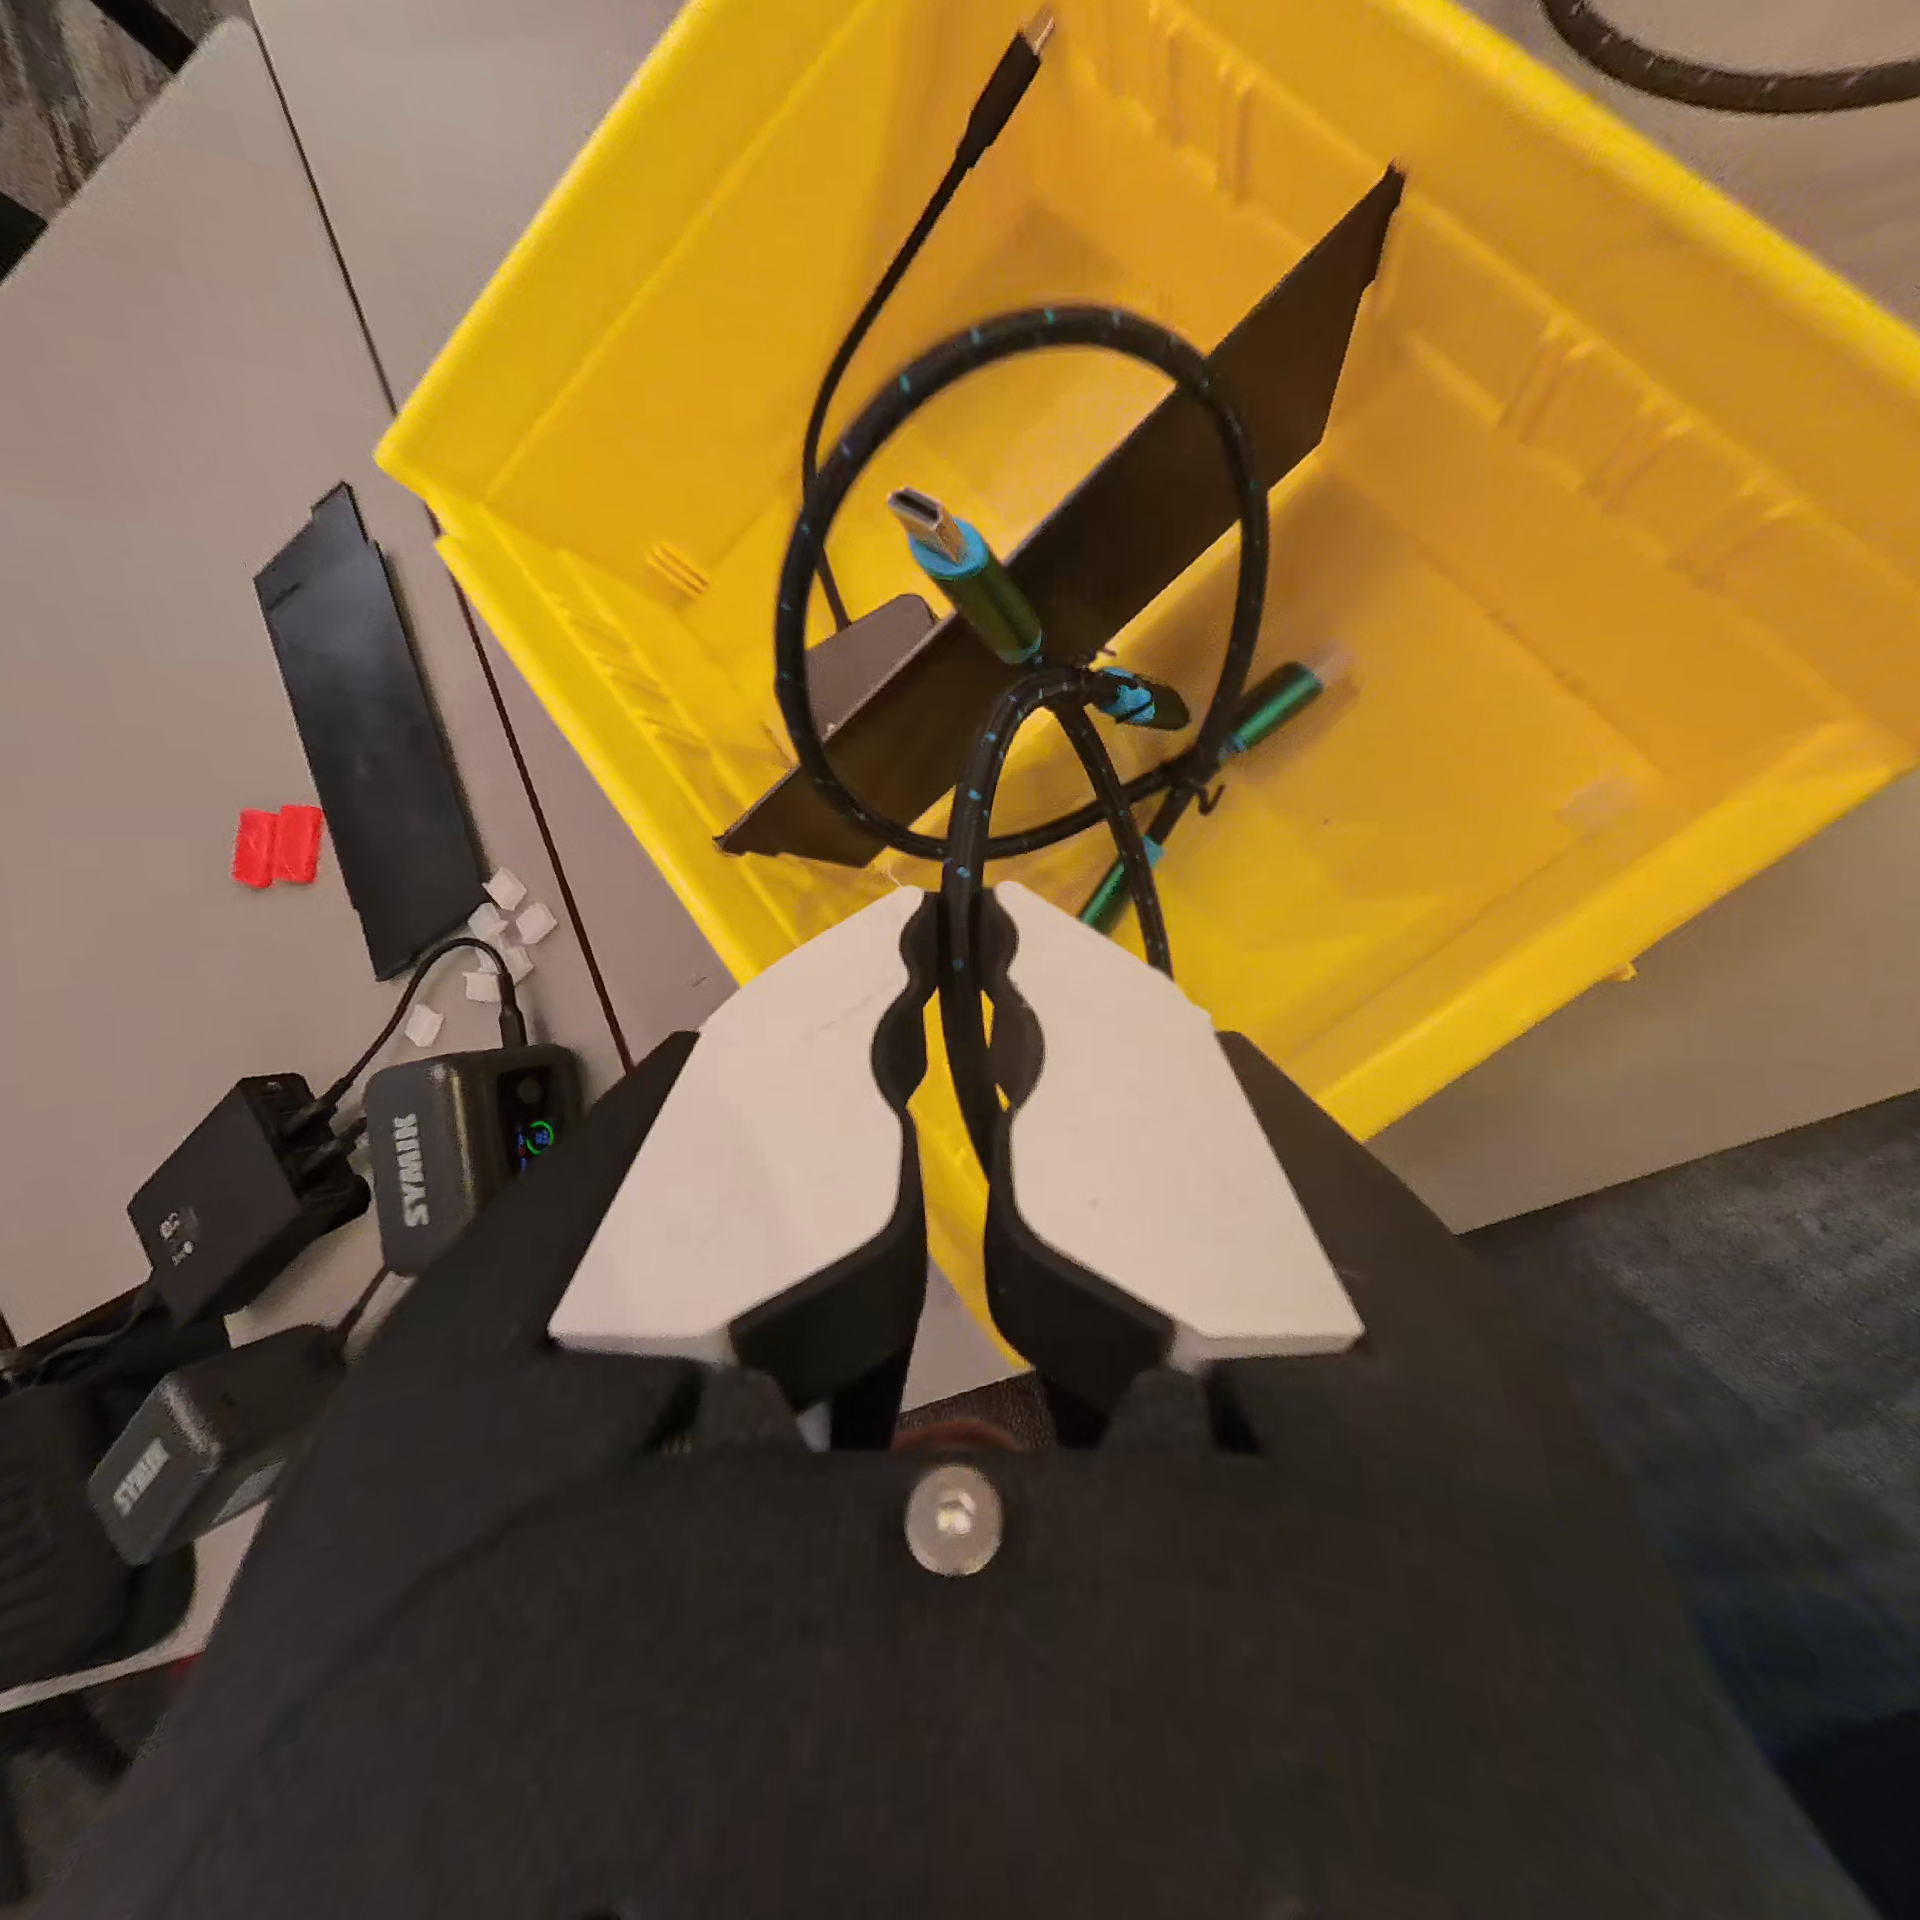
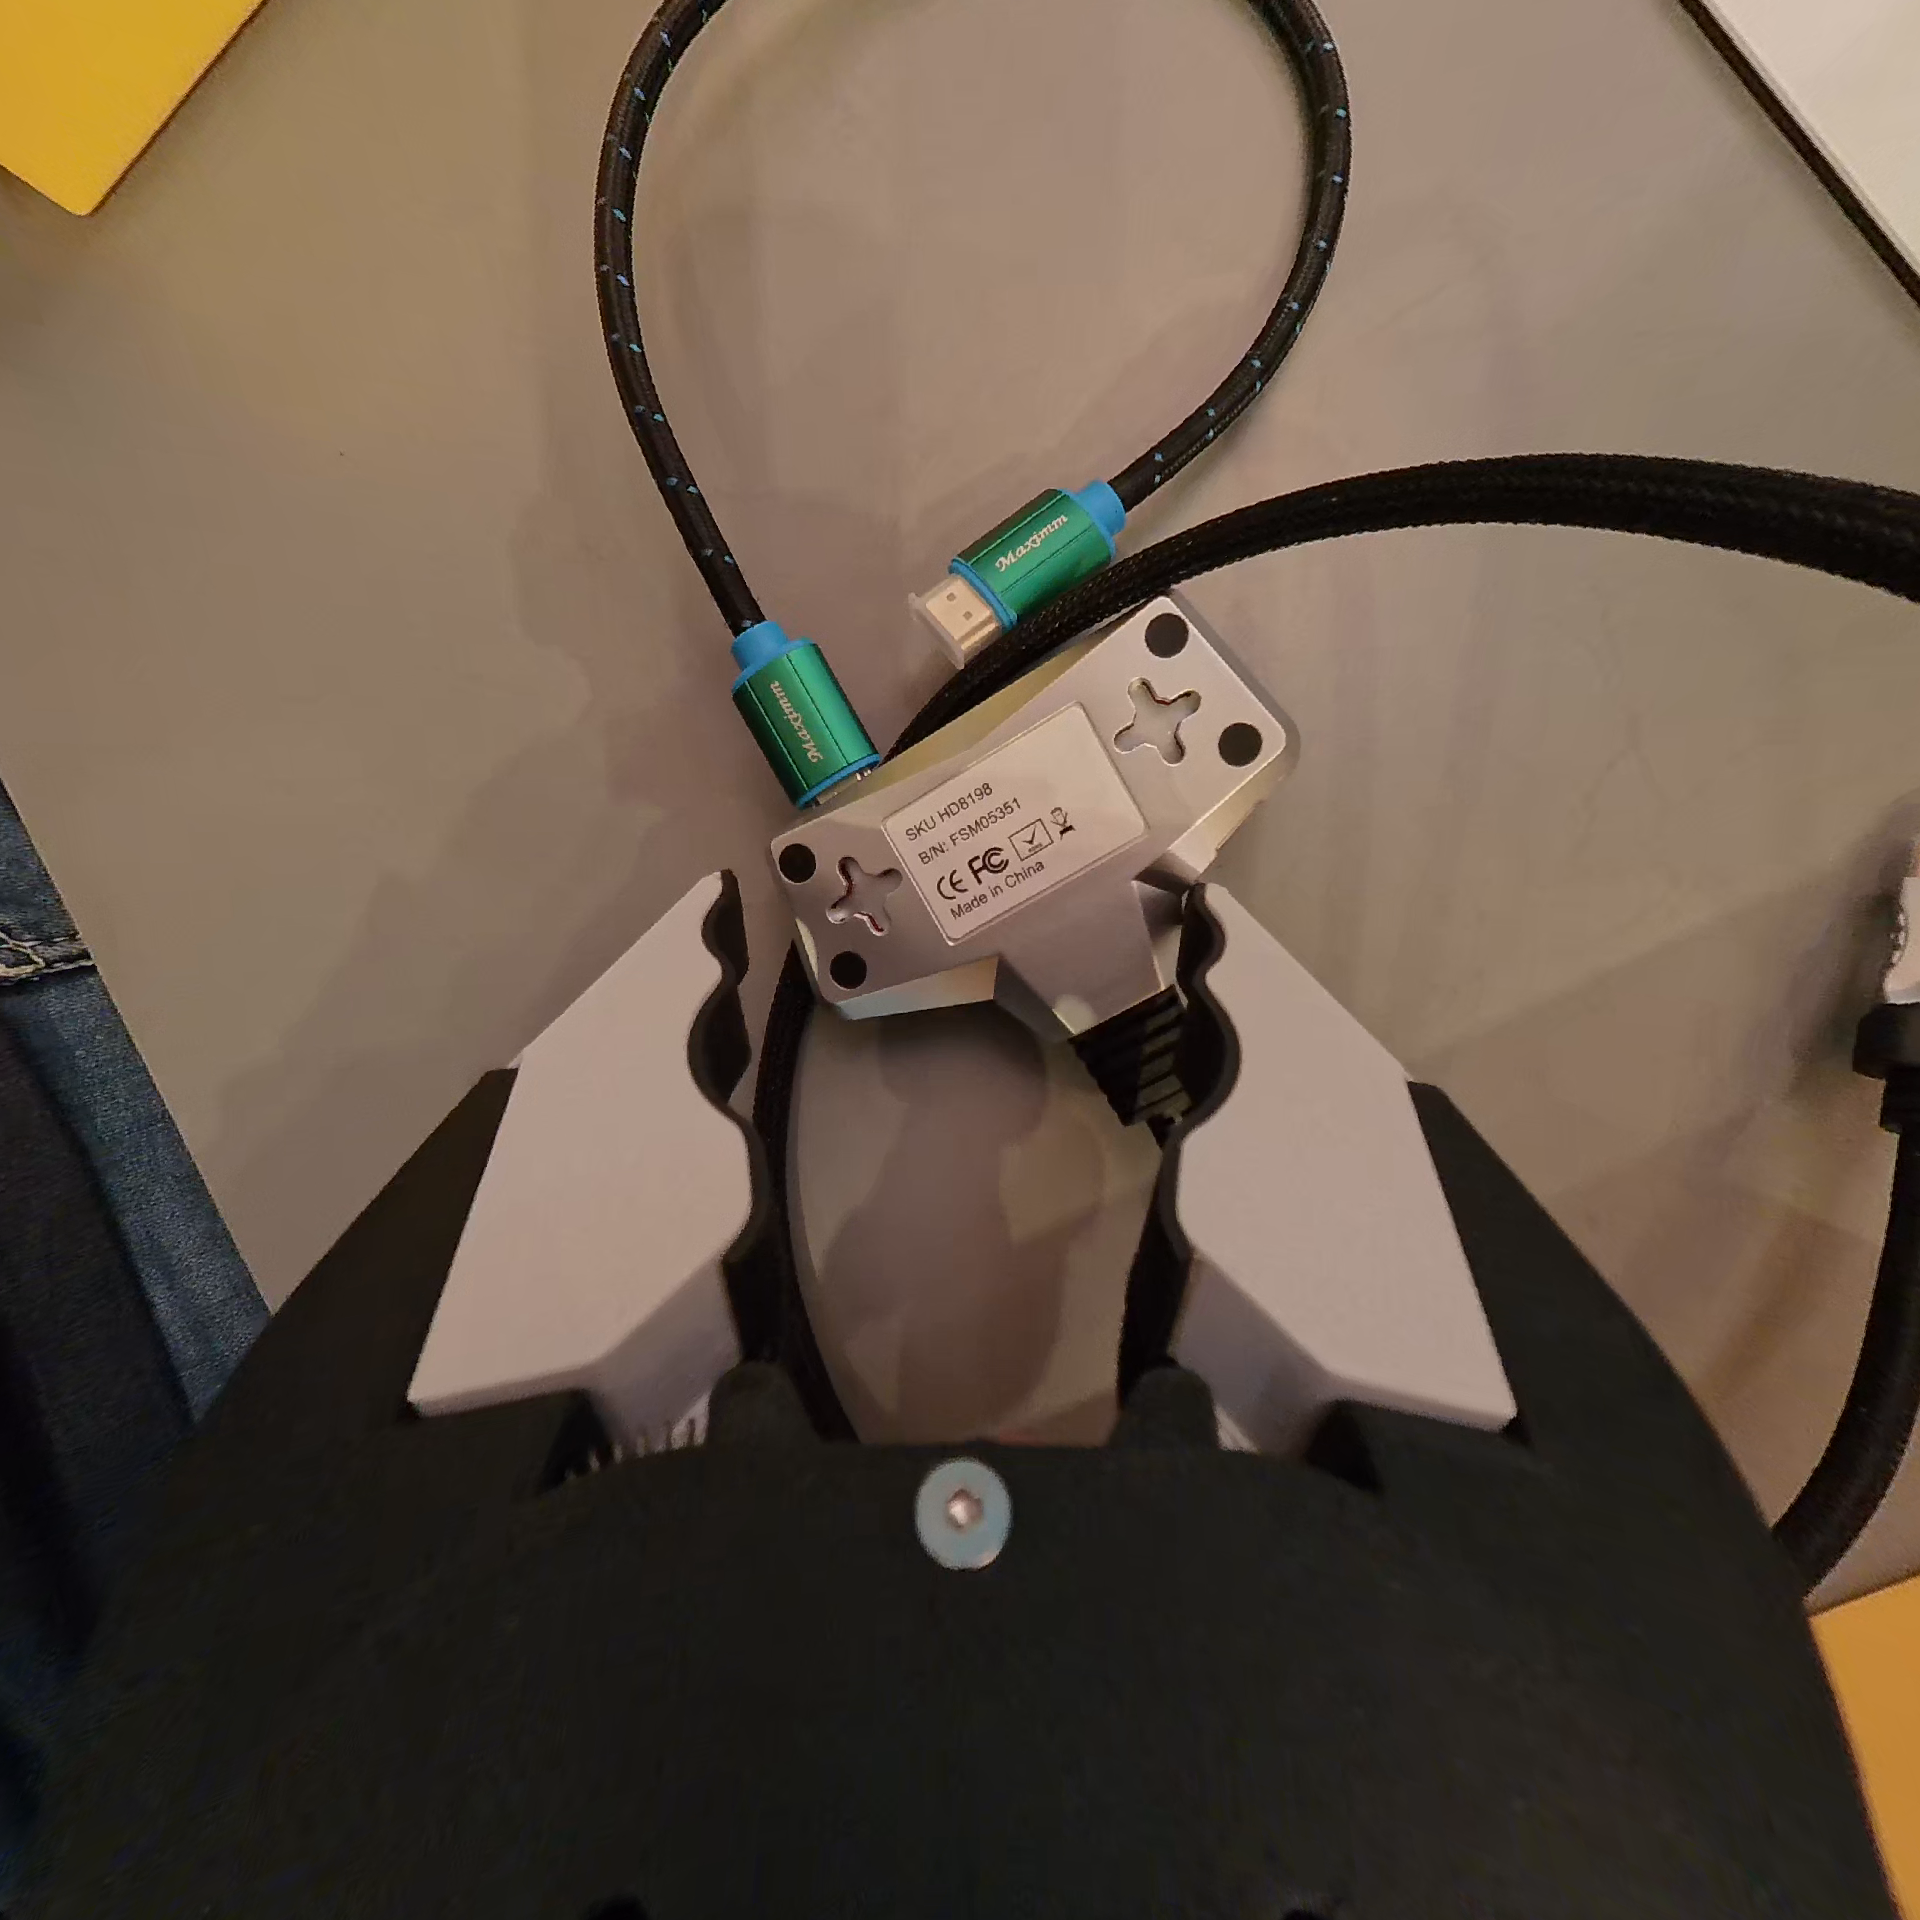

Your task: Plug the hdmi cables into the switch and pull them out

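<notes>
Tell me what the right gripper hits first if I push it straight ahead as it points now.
Most likely the silver switch: it lies on the table just past the open right gripper, its cable stub by the right finger. Depth is unclear, so the tips may meet the table first.

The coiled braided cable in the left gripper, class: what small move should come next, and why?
Probably carry the braided cable away from the yellow bin toward the switch. The left gripper is shut on the cord, its green plug hangs free, and one plug already sits in the switch.
</notes>
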`<control>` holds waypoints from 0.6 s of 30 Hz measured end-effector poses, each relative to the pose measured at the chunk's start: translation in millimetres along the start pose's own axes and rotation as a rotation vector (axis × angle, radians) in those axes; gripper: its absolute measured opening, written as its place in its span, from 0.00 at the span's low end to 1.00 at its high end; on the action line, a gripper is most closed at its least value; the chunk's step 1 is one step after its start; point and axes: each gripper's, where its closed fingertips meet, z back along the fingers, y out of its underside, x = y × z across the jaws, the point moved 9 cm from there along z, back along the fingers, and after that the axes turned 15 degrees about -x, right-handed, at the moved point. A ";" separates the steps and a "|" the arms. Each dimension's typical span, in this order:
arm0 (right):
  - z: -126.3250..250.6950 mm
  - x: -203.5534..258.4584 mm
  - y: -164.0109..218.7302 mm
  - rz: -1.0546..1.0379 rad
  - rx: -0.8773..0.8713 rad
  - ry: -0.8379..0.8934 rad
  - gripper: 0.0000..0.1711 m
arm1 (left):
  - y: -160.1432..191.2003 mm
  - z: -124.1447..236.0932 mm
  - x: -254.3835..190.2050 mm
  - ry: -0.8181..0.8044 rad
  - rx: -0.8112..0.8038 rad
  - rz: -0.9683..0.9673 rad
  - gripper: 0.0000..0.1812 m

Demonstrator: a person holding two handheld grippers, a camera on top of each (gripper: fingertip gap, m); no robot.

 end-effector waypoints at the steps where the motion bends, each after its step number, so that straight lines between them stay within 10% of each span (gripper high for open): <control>1: -0.1 0.0 -0.2 0.001 0.001 0.000 0.48 | -2.5 3.3 1.5 0.001 -0.017 0.005 0.04; 18: 7.5 0.5 -4.9 -0.046 -0.038 -0.026 0.49 | -57.6 73.0 -4.8 0.089 -0.440 0.033 0.03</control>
